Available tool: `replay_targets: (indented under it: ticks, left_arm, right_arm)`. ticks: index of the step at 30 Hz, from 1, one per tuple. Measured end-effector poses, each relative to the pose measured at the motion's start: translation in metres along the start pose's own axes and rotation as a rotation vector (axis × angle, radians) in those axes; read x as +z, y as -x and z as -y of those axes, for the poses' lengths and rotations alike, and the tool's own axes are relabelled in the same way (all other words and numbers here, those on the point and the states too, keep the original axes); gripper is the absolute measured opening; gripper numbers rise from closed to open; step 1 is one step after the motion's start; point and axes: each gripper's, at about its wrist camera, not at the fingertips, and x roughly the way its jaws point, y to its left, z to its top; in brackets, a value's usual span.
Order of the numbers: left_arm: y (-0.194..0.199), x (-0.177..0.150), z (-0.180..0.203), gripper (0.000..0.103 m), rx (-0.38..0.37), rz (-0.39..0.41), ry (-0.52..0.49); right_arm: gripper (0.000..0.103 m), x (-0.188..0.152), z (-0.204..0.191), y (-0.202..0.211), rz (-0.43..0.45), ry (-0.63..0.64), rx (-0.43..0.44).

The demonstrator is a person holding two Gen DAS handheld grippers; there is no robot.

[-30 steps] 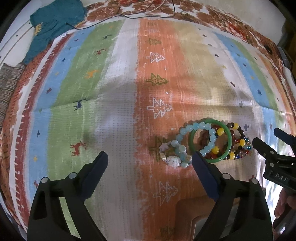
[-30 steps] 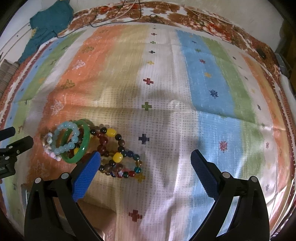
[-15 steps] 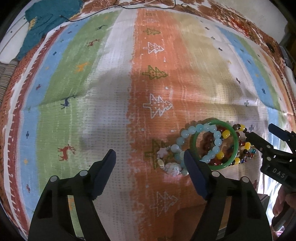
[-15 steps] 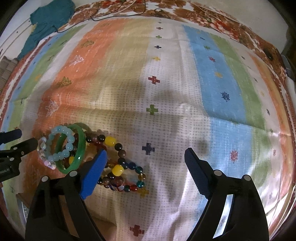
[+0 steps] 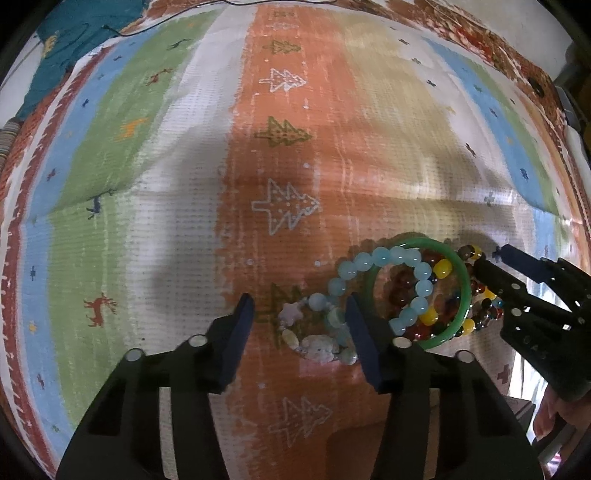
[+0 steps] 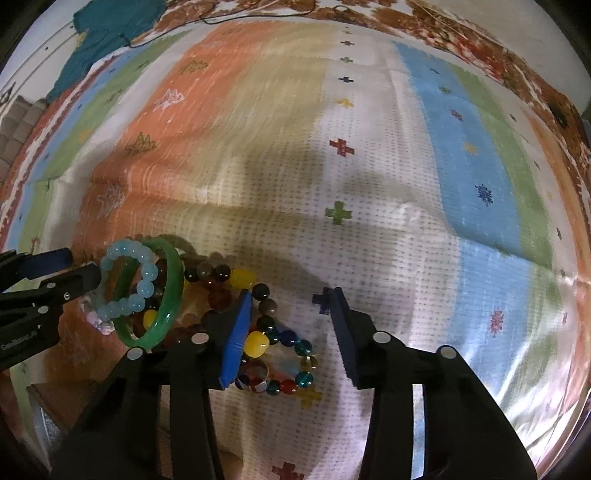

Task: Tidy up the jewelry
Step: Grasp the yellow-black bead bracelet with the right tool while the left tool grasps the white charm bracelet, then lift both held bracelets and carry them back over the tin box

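A heap of bracelets lies on the striped cloth. A green bangle (image 5: 421, 291) (image 6: 162, 295) lies on top, with a pale blue bead bracelet (image 5: 384, 258) (image 6: 129, 280) across it. A pale bracelet with white charm beads (image 5: 314, 339) lies to its left. A multicolour bead bracelet with yellow beads (image 6: 273, 343) lies to the right. My left gripper (image 5: 299, 332) is open, its jaws either side of the pale charm bracelet. My right gripper (image 6: 291, 328) is open, its jaws over the multicolour bracelet's right part.
The striped patterned cloth (image 5: 288, 155) covers the whole surface. A teal garment (image 5: 66, 44) and a thin black cable (image 6: 258, 14) lie at the far left edge. A brown box edge (image 5: 369, 450) shows under the left gripper.
Both grippers have moved forward and down onto the heap and narrowed their jaws. The left one now straddles the pale charm bracelet, the right one the multicolour bracelet.
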Motion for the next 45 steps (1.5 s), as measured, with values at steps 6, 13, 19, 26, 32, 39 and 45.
replay_targets:
  ticks: [6,13,19,26,32,39,45]
  left_arm:
    - [-0.008,-0.004,0.004,0.032,-0.011,-0.018,0.001]
    - [-0.002,-0.003,0.002,0.014,-0.015,-0.004,0.004]
    - [0.006,-0.005,-0.001,0.013,0.01,0.018,0.003]
    - [0.031,-0.012,0.0,0.013,0.018,0.075,0.002]
    - [0.052,-0.015,0.01,0.013,0.047,0.127,-0.025]
    - [0.071,-0.016,0.014,0.013,0.039,0.164,-0.024]
    - [0.09,-0.025,0.018,0.013,0.057,0.202,-0.041]
  right_arm:
    - [0.019,0.002,-0.006,-0.003,-0.002,0.021,0.024]
    - [0.011,0.001,-0.01,0.001,0.016,0.029,0.034]
    - [0.011,0.003,-0.007,0.014,0.049,0.033,0.031]
    - [0.011,-0.002,-0.011,0.041,0.102,0.054,0.018]
    - [0.011,-0.007,-0.008,0.06,0.139,0.043,0.009]
    - [0.011,-0.014,-0.005,0.078,0.17,0.023,0.004]
    - [0.011,-0.023,-0.003,0.096,0.204,0.016,-0.005]
